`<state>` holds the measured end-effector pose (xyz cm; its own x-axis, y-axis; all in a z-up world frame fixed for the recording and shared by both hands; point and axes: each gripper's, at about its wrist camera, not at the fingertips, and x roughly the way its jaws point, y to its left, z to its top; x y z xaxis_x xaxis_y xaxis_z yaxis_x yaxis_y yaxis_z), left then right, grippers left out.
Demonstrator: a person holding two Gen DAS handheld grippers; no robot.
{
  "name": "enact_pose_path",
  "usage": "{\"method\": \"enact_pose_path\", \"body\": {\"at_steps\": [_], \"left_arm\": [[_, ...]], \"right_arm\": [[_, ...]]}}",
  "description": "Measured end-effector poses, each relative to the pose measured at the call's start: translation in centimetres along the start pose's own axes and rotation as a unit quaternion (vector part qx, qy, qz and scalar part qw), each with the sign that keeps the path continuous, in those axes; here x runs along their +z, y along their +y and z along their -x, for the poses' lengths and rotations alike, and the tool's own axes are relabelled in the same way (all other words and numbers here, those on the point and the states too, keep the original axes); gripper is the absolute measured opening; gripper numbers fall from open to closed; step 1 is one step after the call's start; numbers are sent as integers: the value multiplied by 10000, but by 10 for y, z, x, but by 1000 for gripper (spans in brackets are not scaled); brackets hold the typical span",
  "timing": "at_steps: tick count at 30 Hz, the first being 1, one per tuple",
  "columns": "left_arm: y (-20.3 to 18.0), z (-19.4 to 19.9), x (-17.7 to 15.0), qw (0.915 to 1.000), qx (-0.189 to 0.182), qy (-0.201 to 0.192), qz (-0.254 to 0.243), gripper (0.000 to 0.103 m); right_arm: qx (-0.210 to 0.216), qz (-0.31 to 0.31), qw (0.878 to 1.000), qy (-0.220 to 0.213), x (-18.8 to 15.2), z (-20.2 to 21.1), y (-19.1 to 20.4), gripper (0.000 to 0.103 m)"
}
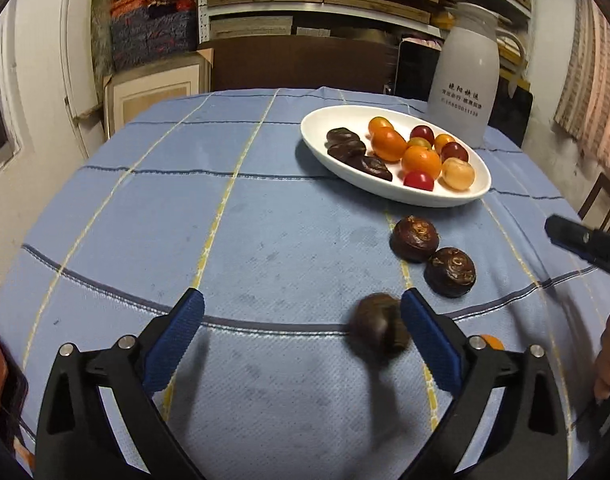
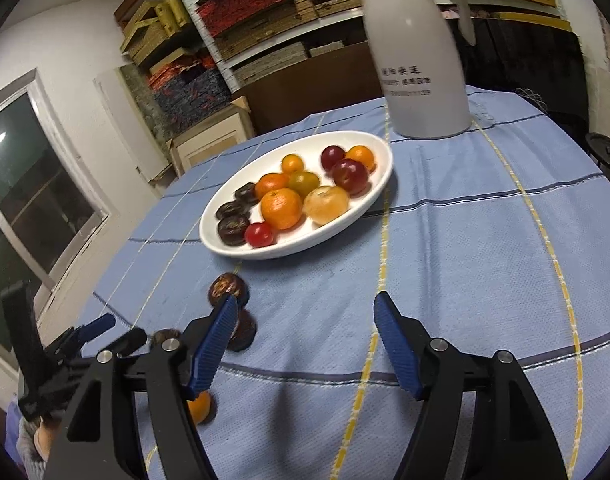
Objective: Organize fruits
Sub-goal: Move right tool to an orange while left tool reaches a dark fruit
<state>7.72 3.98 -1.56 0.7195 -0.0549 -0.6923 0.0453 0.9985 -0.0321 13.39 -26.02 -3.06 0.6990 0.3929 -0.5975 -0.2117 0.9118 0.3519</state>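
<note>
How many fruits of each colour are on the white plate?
On the white oval plate:
Dark brown fruits: 3
Orange fruits: 4
Red fruits: 3
Yellow-green fruit: 1
Pale yellow fruit: 1
Total: 12

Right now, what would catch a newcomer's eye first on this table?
The white plate heaped with orange, red and dark fruits, at the middle of the blue tablecloth. Behind it stands a tall white jug. Nearer, dark brown fruits lie loose on the cloth, one blurred beside the open left gripper.
</note>
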Motion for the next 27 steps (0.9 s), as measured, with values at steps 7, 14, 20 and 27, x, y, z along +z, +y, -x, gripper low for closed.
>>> {"method": "enact_pose_path", "body": {"at_steps": [7,14,20,27], "left_arm": [[-20,-2,-6,9985,108,69,-530,97],[-28,-10,-7,9973,28,202,-706,96],[-34,-20,-8,9958,-208,420,-783,76],[-36,-31,-5,9945,-428,620,-724,57]], "right_arm": [[217,761,9960,415,-27,-7,37,72],[500,1513,9846,725,-53,-8,72,71],[507,1630,9812,899,-57,-11,78,71],[433,1910,9735,1182,-66,-22,94,71]]}}
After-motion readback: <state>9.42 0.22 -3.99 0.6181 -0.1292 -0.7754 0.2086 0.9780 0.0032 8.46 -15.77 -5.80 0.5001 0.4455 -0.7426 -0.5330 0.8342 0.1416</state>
